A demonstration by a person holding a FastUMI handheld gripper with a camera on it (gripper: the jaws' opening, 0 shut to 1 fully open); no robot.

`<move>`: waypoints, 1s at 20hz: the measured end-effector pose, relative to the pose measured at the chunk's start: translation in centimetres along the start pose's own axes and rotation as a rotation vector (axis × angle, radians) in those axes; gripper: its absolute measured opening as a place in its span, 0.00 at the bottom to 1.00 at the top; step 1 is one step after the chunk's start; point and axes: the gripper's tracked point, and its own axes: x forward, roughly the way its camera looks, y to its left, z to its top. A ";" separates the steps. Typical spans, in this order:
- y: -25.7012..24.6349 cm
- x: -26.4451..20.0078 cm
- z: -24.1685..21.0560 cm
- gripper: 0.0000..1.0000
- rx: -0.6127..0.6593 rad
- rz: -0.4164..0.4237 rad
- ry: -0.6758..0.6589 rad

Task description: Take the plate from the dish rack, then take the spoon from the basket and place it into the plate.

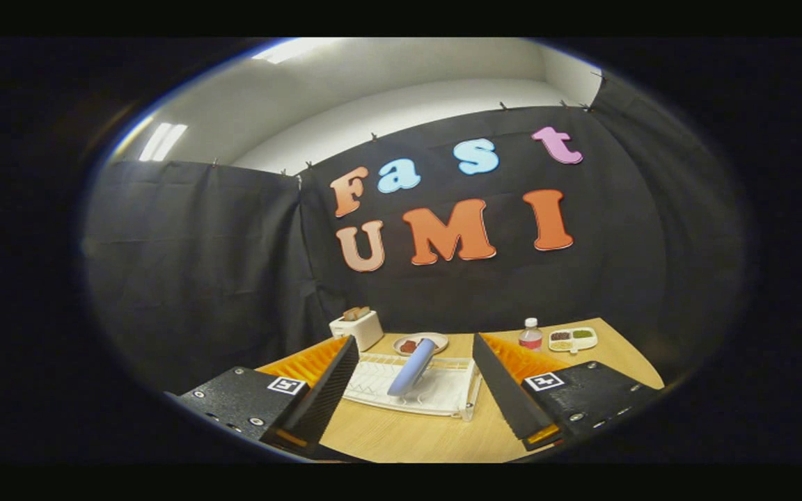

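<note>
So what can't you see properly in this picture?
- Basket and spoon: I can't make them out in the gripper view; the open hand-held gripper and its fingers cover the table's sides.
- Food on the small plate: too small, partly behind the blue plate.
- Dish rack: left end hidden by a finger.

blue plate (412, 367), white rack (443, 390), white toaster (356, 328), red-labelled bottle (530, 335), light wood table (415, 435).

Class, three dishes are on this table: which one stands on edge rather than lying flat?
The blue plate, propped upright in the white dish rack between the open fingers. The brown plate and compartment tray lie flat beyond.
</note>
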 end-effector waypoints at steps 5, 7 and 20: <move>0.3 5.0 -2.6 0.98 0.014 0.021 0.156; 0.1 7.4 -4.0 0.99 0.035 0.026 0.240; -2.5 18.1 -9.4 0.94 0.056 -0.034 0.642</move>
